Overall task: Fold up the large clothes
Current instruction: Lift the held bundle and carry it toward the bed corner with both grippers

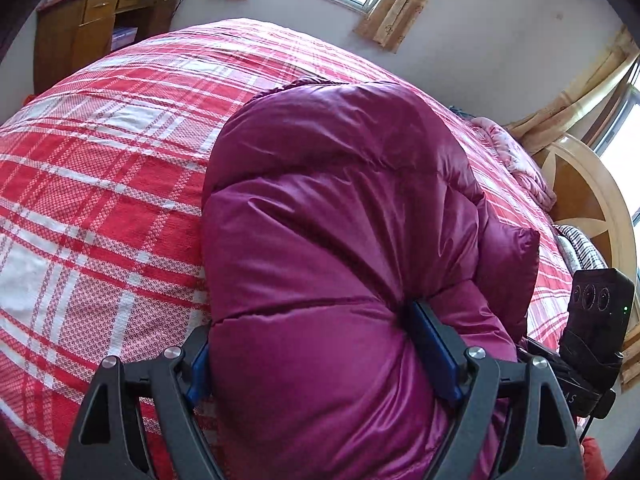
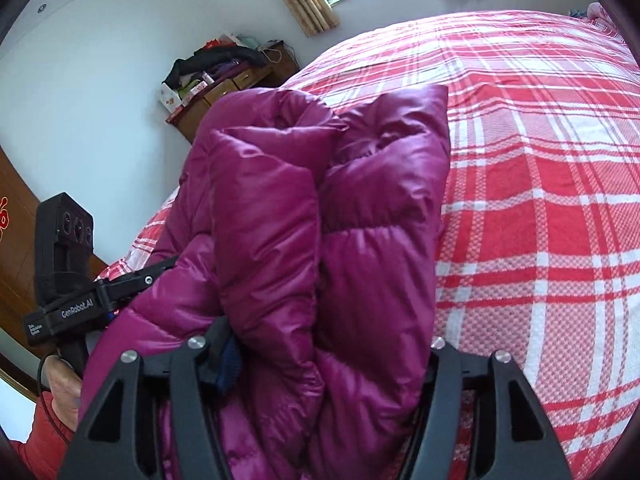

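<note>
Mid-fold: the puffy purple jacket (image 1: 340, 240) lies bunched on the plaid bed (image 1: 100, 200), left tool (image 1: 324, 364) and right tool (image 2: 328, 360) each clamped on a thick wad, next likely carry the fold over and flatten.

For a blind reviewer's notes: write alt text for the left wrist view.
The left gripper clamps a bulky fold of a magenta puffer jacket, its blue pads pressed into the padding. The jacket lies on a bed with a red-and-white plaid cover; the other gripper shows at right.
</note>
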Motion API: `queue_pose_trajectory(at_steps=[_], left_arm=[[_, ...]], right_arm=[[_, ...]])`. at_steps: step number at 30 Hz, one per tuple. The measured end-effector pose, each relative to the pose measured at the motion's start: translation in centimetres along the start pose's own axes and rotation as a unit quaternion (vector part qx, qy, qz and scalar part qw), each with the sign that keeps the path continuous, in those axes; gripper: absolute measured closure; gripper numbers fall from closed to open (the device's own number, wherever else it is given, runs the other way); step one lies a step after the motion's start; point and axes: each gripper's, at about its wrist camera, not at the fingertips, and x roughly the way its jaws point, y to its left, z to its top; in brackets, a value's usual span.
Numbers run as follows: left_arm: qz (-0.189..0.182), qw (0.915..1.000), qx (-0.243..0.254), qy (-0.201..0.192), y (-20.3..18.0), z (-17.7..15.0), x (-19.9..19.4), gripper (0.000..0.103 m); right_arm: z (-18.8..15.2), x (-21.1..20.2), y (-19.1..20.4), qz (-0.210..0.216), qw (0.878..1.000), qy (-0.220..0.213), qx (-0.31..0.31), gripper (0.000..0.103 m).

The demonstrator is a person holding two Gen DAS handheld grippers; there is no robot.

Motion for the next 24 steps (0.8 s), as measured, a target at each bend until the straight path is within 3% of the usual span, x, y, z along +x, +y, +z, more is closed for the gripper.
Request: queue_pose_trajectory(at_steps=[4, 7, 9, 12, 24], left_arm=[[0.008, 0.9999, 0.007, -0.012, -0.9, -0.2, -0.1, 0.022], [0.022, 0.9993, 0.021, -0.019, -1.4, -0.5, -0.7, 0.035], [0.032, 0.9987, 0.031, -0.025, -2.1, -0.7, -1.3, 0.046], [0.052, 0.9971, 0.045, -0.032, -1.8, -1.3, -2.8, 0.052], [0.081, 0.9929, 0.054, -0.067, -2.1, -3.4, -7.5, 0.063]], right_arm=[[0.0, -0.1, -0.1, 0.000, 1.000, 0.000, -0.005, 0.040], [-0.3, -0.3, 0.1, -0.006, 1.000, 0.001, -0.010, 0.045], [-0.4, -0.4, 0.8, -0.009, 1.000, 0.004, -0.015, 0.053], [-1.2, -0.8, 1.9, -0.009, 1.000, 0.007, -0.017, 0.062], [-4.5, -3.5, 5.1, 0.001, 1.000, -0.005, -0.013, 0.075]])
